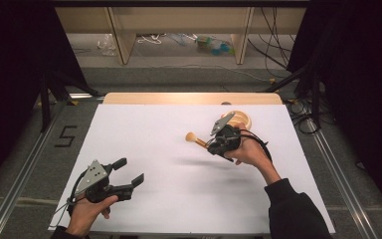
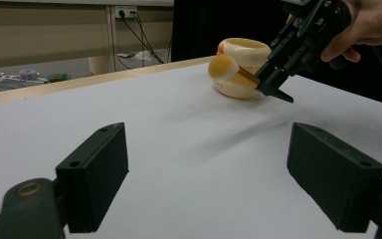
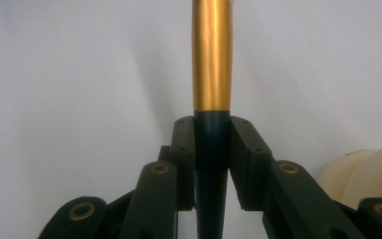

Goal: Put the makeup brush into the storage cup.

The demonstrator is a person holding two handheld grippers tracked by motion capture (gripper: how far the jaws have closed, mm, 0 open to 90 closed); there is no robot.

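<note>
Right gripper (image 1: 214, 144) clamped on the dark handle of a brush (image 3: 212, 64), gold ferrule and tan head pointing left, held above the table (image 1: 179, 199). Just behind it, a cream holder (image 2: 243, 50); contents can't tell. Left gripper (image 1: 129, 172) jaws wide apart, holding nothing, near front-left.

A single black numeral "5" (image 1: 65, 136), made of dark tape strips, stands on the grey floor just left of the white-topped bench (image 1: 144, 149). Nothing else is legible.

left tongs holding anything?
No: the left tongs stand wide open over the bare white table, nothing between them.
</note>
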